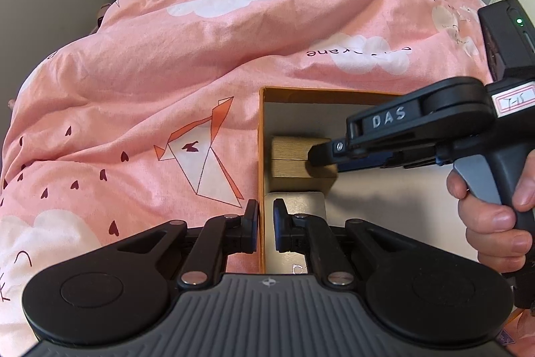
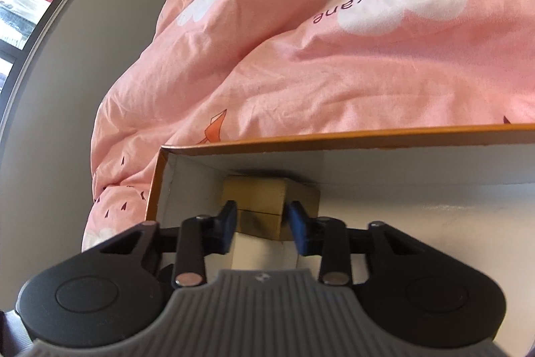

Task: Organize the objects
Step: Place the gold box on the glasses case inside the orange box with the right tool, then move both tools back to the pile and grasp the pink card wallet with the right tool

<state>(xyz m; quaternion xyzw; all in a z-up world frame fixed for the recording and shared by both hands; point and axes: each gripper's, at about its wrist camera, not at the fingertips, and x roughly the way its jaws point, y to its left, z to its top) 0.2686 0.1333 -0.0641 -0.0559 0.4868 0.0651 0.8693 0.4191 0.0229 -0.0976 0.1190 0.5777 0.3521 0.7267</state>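
Showing as soft, matt, creased cotton cloth: the pink quilt (image 1: pixel 200 62). Looking like stiff cardboard, matt orange outside and smooth white within: the box (image 1: pixel 261 136). Appearing as fine-ribbed, matt tan paperboard: the small carton (image 2: pixel 257 196). Gleaming faintly as black plastic: the right gripper (image 1: pixel 322 154).

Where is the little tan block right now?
The tan block sits inside the orange box, in its far left corner, between the right tool's fingers.

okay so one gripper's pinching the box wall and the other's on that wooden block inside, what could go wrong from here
1. The right gripper grips only the near end of the upper wooden block; lifted, it may pivot or slip.
2. That block lies on a second block close to the orange box wall; it could snag.
3. The left gripper clamps that thin wall; pulling may bend it.
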